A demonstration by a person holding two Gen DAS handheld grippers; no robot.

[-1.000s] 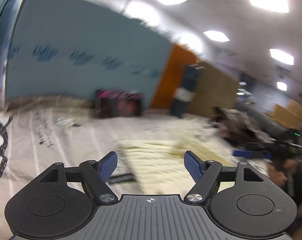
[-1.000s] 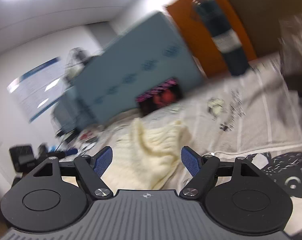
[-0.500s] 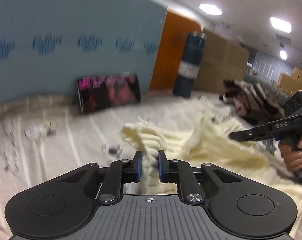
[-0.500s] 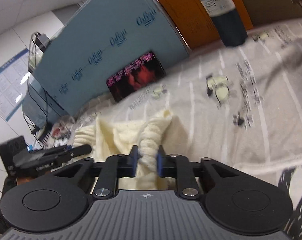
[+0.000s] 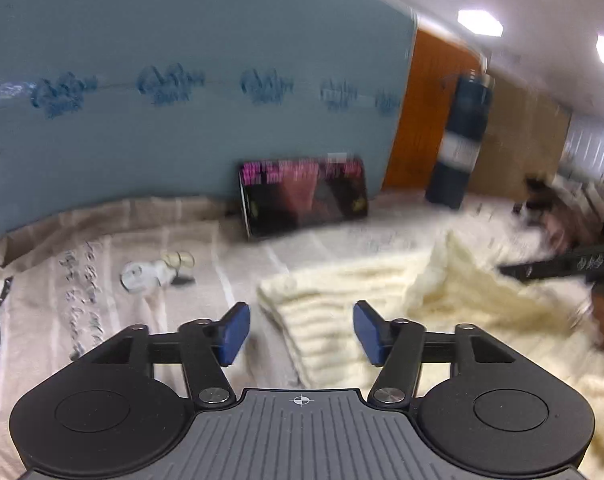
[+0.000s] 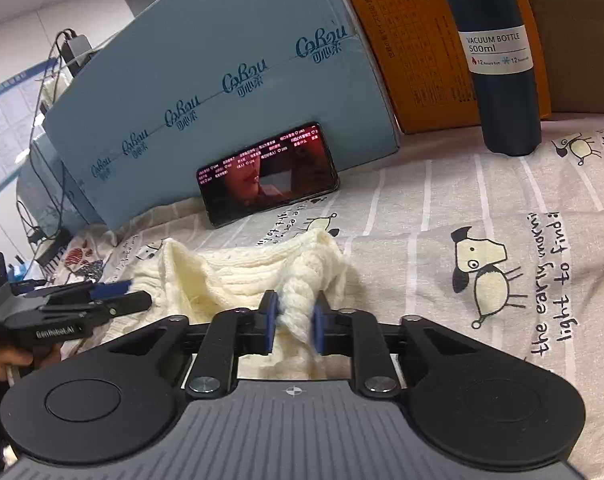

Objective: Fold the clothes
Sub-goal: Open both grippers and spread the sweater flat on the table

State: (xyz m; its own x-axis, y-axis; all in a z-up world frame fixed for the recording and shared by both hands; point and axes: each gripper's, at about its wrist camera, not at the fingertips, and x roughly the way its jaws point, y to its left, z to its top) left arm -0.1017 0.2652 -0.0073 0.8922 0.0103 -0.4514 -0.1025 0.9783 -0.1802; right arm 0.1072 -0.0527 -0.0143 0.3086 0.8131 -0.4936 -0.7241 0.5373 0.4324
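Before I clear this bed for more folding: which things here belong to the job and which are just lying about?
Job:
- cream knit sweater
- right gripper, jaws opening, a sweater fold between them
- left gripper, jaws opening, nothing between them

Lying about:
- phone
- vacuum bottle
- blue box

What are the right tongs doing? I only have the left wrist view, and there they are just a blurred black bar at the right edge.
Observer: The right tongs have a twisted fold of the cream sweater between their pads, and the jaws are opening.
Reviewer: And the dark cylinder by the orange board?
Observer: A dark blue bottle, standing upright. Its label reads "VACUUM BOTTLE 500ml".
Reviewer: What are the smudged marks on the cloth?
Observer: The cloth has a cartoon dog printed on it, with handwritten-style English words beside it.
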